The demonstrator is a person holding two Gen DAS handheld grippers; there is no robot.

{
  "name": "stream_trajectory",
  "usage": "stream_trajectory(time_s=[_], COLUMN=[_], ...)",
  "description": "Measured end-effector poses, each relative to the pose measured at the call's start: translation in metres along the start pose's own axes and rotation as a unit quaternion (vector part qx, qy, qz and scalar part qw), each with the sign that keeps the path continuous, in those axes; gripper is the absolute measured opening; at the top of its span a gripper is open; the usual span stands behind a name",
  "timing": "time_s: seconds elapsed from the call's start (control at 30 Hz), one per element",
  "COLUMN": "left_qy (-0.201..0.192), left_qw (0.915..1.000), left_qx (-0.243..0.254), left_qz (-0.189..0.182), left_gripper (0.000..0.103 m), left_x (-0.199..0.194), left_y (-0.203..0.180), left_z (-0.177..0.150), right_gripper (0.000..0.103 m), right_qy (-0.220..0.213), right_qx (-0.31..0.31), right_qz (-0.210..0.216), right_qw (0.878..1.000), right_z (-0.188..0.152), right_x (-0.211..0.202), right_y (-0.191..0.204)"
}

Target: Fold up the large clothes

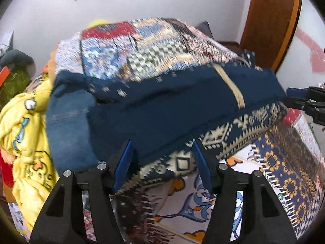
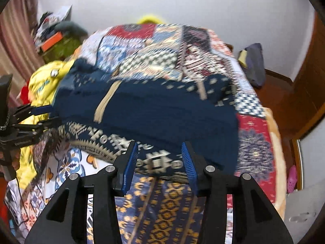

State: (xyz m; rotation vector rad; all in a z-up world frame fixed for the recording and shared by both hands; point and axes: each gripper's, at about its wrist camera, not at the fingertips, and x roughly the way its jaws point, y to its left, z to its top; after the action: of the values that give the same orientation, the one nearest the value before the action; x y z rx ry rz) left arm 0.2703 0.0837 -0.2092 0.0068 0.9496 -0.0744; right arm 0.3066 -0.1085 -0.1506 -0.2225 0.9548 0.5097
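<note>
A dark blue garment (image 1: pixel 162 109) with a cream patterned border and a tan stripe lies partly folded across the bed; it also shows in the right wrist view (image 2: pixel 154 113). My left gripper (image 1: pixel 162 160) is open, its blue pads either side of the garment's near patterned edge. My right gripper (image 2: pixel 159 162) is open too, straddling the near patterned edge at the other end. The right gripper shows at the right edge of the left wrist view (image 1: pixel 304 101), the left gripper at the left edge of the right wrist view (image 2: pixel 36 116). Both views are blurred.
A patchwork bedspread (image 1: pixel 142 46) covers the bed. A yellow printed garment (image 1: pixel 26 134) lies heaped on the left, also in the right wrist view (image 2: pixel 44 81). A wooden door (image 1: pixel 270 20) stands at the right. Clutter (image 2: pixel 54 34) sits by the far left wall.
</note>
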Motion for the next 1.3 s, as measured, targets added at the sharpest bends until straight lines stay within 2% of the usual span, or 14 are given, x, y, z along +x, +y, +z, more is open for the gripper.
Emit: stream_trajectory(time_s=[0.17,0.37,0.43,0.53,0.7,0.77,0.83,0.9,1.0,1.07,1.23,1.3], left_qy=[0.004,-0.016,-0.028,-0.033,-0.042,-0.049,-0.072,-0.093,-0.113,-0.112,-0.079,-0.064], left_qw=[0.9972,0.9966,0.9978,0.9989,0.9971,0.9957,0.9918,0.9888,0.9874,0.9886,0.9951,0.9966], left_qx=[-0.049,-0.055,-0.047,-0.027,-0.039,-0.05,-0.064,-0.073,-0.081,-0.079,-0.059,-0.049], left_qz=[-0.056,-0.059,-0.039,0.021,0.05,0.061,0.084,0.091,0.076,0.063,-0.001,-0.018], left_gripper=[0.063,0.076,0.076,0.076,0.076,0.076,0.076,0.076,0.076,0.076,0.076,0.076], left_x=[0.025,0.037,0.039,0.049,0.055,0.05,0.039,0.026,0.007,0.002,0.011,0.015], left_y=[0.005,0.018,0.023,0.036,0.07,0.082,0.092,0.1,0.104,0.1,0.068,0.053], left_z=[-0.001,0.019,0.033,0.061,0.11,0.128,0.143,0.152,0.153,0.149,0.122,0.11], right_gripper=[0.041,0.041,0.041,0.041,0.041,0.041,0.041,0.041,0.041,0.041,0.041,0.041], right_qy=[0.022,0.009,-0.001,-0.007,-0.031,-0.055,-0.073,-0.088,-0.095,-0.097,-0.068,-0.042], right_qx=[-0.01,-0.032,-0.037,-0.036,0.001,0.028,0.04,0.054,0.057,0.05,0.013,-0.017], right_qz=[0.001,-0.015,-0.02,-0.025,-0.043,-0.065,-0.088,-0.086,-0.056,-0.046,-0.004,0.012], right_qw=[1.0,0.999,0.999,0.999,0.999,0.996,0.993,0.991,0.992,0.993,0.998,0.999], right_z=[-0.004,0.013,0.023,0.048,0.095,0.117,0.129,0.137,0.137,0.129,0.103,0.088], right_x=[0.03,0.043,0.046,0.055,0.057,0.049,0.041,0.029,0.016,0.01,0.018,0.028], right_y=[0.018,0.021,0.018,0.005,-0.021,-0.034,-0.04,-0.047,-0.045,-0.033,0.003,0.017])
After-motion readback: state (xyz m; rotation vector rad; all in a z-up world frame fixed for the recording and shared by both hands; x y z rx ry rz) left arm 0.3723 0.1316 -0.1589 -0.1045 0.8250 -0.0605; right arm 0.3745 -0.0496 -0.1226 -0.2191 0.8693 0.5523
